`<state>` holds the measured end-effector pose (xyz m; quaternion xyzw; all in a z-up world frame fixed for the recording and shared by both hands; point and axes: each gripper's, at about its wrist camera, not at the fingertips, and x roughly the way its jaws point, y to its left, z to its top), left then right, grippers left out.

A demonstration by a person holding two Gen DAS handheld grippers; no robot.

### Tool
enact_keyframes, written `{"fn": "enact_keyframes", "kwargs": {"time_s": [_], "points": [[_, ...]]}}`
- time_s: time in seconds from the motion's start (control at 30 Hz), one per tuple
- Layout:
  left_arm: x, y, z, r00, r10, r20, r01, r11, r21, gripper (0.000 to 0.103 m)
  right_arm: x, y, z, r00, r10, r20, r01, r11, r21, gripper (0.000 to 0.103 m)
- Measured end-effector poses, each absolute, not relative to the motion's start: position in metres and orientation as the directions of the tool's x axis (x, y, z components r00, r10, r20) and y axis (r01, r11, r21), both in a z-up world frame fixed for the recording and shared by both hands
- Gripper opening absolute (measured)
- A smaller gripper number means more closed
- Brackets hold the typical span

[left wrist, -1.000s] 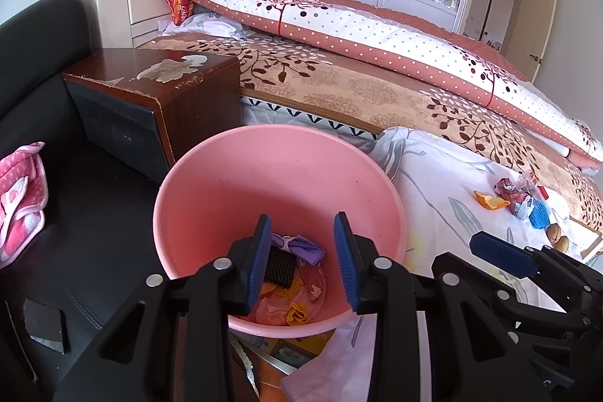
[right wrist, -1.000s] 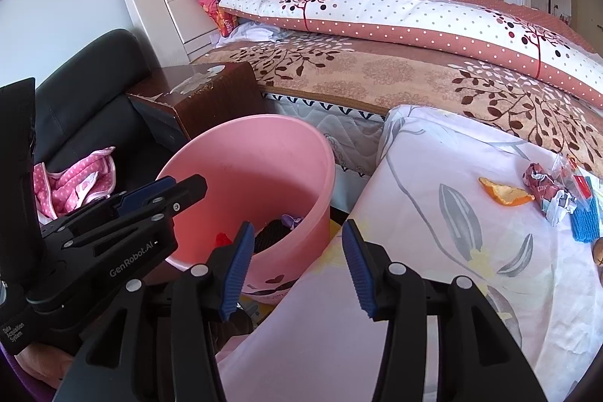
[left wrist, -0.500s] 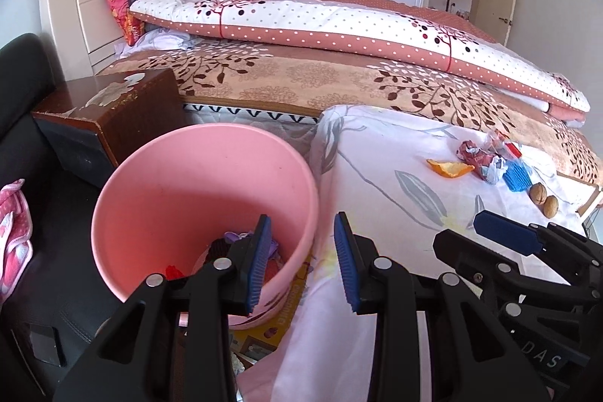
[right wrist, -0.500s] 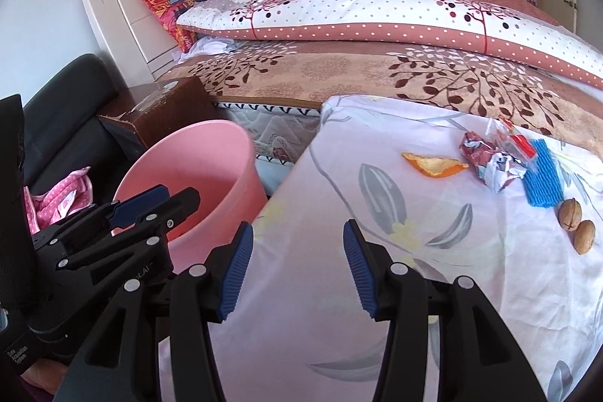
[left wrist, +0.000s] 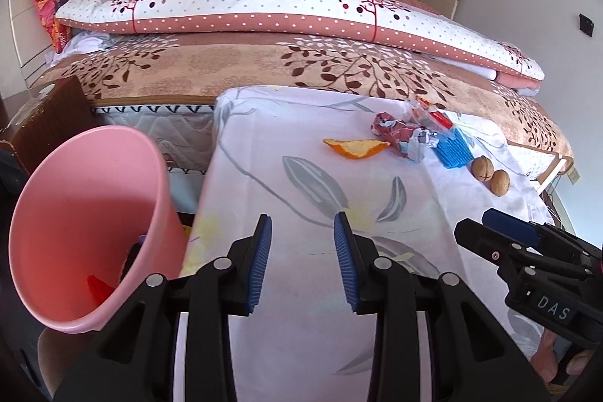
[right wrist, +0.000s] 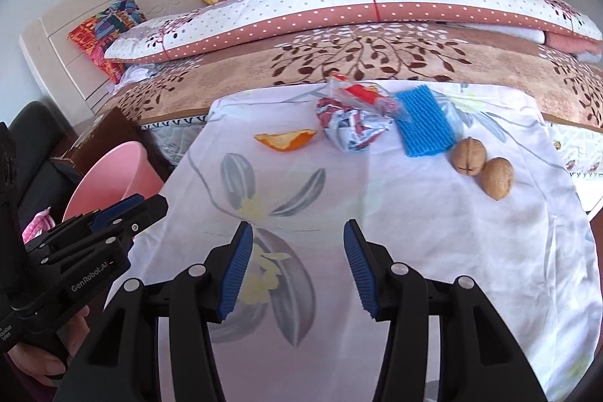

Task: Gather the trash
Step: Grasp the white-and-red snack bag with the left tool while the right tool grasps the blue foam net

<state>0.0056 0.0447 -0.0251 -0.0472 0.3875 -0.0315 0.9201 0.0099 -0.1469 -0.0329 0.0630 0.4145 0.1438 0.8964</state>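
Trash lies at the far side of a table under a white leaf-print cloth [right wrist: 377, 232]: an orange peel [right wrist: 285, 141], a crumpled wrapper [right wrist: 348, 129], a clear red-and-white packet [right wrist: 358, 93], a blue ridged piece [right wrist: 424, 121] and two walnuts [right wrist: 482, 170]. The peel [left wrist: 356, 147], wrapper [left wrist: 401, 136] and walnuts [left wrist: 490, 176] also show in the left wrist view. A pink bucket [left wrist: 79, 221] with some trash inside stands left of the table. My left gripper [left wrist: 301, 259] and right gripper [right wrist: 296, 266] hover open and empty over the near cloth, well short of the trash.
A bed with a floral blanket [left wrist: 264, 66] and a dotted quilt [left wrist: 282, 10] runs behind the table. A brown nightstand [left wrist: 45, 115] stands beside the bucket, a dark sofa [right wrist: 34, 130] further left. The pink bucket's rim [right wrist: 109, 172] shows behind the left gripper's body.
Both grippers have swung right, from over the pink bucket to over the table's cloth. The trash pile is now nearer and more central. Neither gripper's opening has visibly changed.
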Motion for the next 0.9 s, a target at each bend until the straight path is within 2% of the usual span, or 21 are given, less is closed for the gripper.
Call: {"fn": "enact_keyframes", "kwargs": {"time_s": [0.27,0.53,0.9], "points": [[0.027,-0.006,-0.017,0.677,-0.238,-0.696,0.198,0.970,-0.138,0.034,0.023,-0.196,-0.042,0.631,0.261,-0.731,-0.086,0.959,0.268,0.050],[0.077,-0.039,0.002,0.635,-0.335,-0.696,0.236,0.942,-0.238,0.034,0.028,-0.214,-0.050,0.631,0.243,-0.736,-0.049,0.960,0.276,0.050],[0.154,-0.070,-0.003,0.624,-0.254,-0.739,0.177,0.967,-0.183,0.034,0.050,-0.226,-0.048,0.641,0.228,-0.733,-0.028,0.961,0.274,0.050]]}}
